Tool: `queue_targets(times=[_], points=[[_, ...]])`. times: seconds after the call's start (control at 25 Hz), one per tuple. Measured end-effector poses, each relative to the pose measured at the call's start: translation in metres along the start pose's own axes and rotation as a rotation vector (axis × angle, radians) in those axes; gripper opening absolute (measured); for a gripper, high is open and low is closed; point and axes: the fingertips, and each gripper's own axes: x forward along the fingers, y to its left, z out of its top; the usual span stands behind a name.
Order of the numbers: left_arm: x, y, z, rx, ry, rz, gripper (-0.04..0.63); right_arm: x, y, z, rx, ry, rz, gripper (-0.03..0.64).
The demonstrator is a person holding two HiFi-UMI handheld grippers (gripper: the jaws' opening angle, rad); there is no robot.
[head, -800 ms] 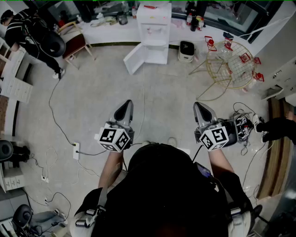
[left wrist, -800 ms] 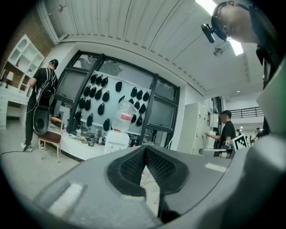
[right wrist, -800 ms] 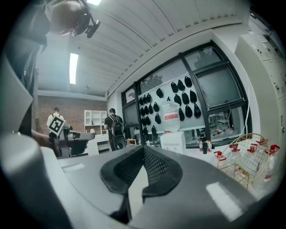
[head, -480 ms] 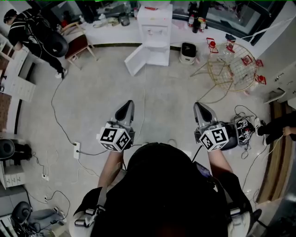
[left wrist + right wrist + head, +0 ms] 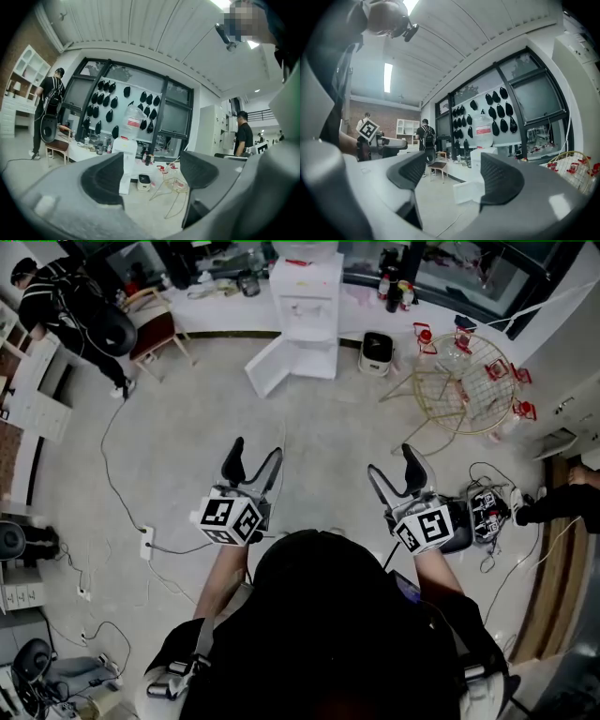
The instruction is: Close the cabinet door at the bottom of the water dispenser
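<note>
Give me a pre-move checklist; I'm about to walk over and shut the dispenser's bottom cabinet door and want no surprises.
1. Cabinet door stands open on the water dispenser, ready to close: ok.
2. Left hand-held gripper jaws apart, empty: ok.
3. Right hand-held gripper jaws apart, empty: ok.
4. Door within reach: not ok, it is far across the floor.
5. Path free: not ok, a thin cable lies on the floor ahead.
6. Cabinet interior free of obstructions: cannot tell.

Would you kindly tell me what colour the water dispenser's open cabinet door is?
White; the cabinet door shows best in the head view.
</note>
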Motion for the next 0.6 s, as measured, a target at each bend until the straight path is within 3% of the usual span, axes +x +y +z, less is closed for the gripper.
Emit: queue_targets(times=[0.16, 0.4, 0.6], points=[[0.007, -0.015, -0.005, 0.032, 0.004, 0.069, 0.426, -0.011, -0.015, 0.009, -0.038, -0.030, -0.019, 0.407], [0.010, -0.036, -0.017, 0.035, 0.038, 0.073, 0.428, -0.018, -0.033, 0.001, 0.000, -0.009, 0.008, 0.408], [0.020, -0.029, -0.016, 0.047, 0.047, 0.086, 0.427, -0.006, -0.044, -0.005, 0.037, 0.000, 0.001, 0.408]])
